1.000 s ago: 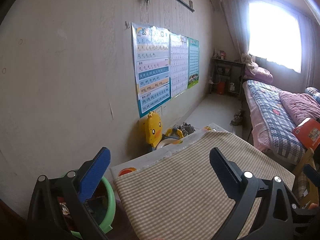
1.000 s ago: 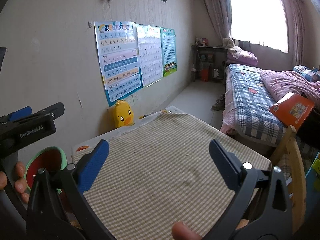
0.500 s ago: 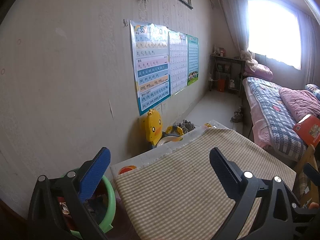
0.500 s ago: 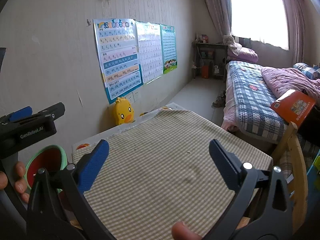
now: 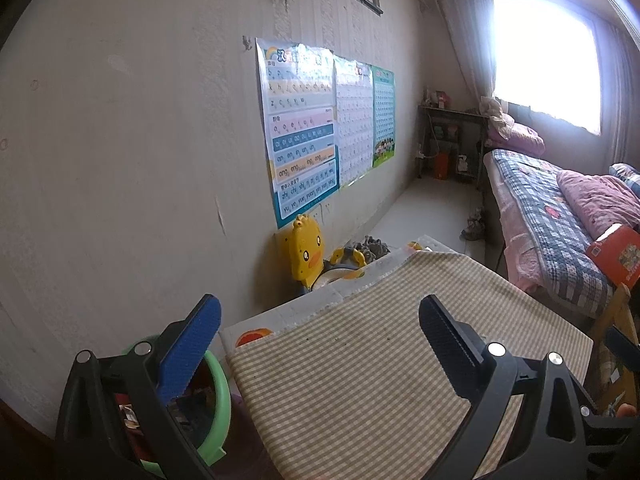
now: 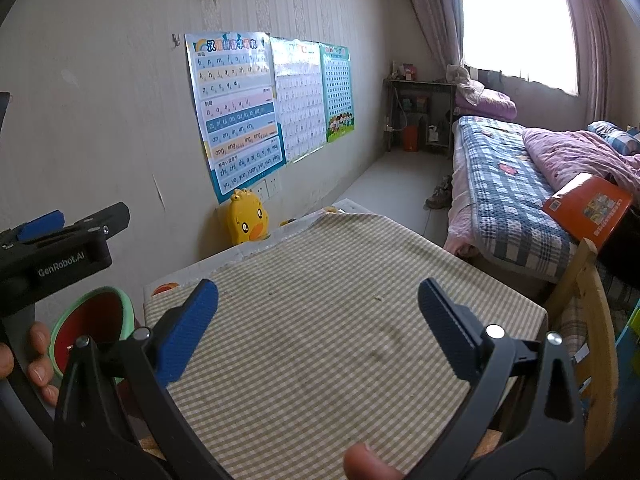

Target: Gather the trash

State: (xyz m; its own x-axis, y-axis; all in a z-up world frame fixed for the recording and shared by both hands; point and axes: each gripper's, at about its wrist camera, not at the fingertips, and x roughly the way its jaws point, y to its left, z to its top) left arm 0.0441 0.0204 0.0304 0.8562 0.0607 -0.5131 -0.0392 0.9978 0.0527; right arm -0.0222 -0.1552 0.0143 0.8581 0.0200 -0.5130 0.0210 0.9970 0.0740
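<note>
While both your grippers hang over the near edge of the counter, neither holds anything: left gripper has its jaws wide apart w/ nothing between, right gripper likewise, jaws spread and bare. Your thumb tip shows at the bottom of the right view, and fingers of your left hand wrap the left tool's handle.

Just left of the counter, lower down, sits the green bin. In the left view it's partly behind the blue pad, but you can see wrappers and scraps inside, so some trash looks already collected. From the right view you see only its red inner wall; contents don't show there.

On the checked cloth itself, no obvious wrapper or paper is left. What remains is small: a few dark specks and a crumb-like bit mid-cloth, too tiny to say what they are. Prob. too small for these jaws anyway.

Judging by that, the counter part of the job looks nearly or fully done. Beyond the far edge, the yellow duck toy and posters on the wall aren't trash. Further off, the bed carries an orange box; can't tell if that counts. Floor past the counter is mostly hidden, so check there before calling it finished.
</note>
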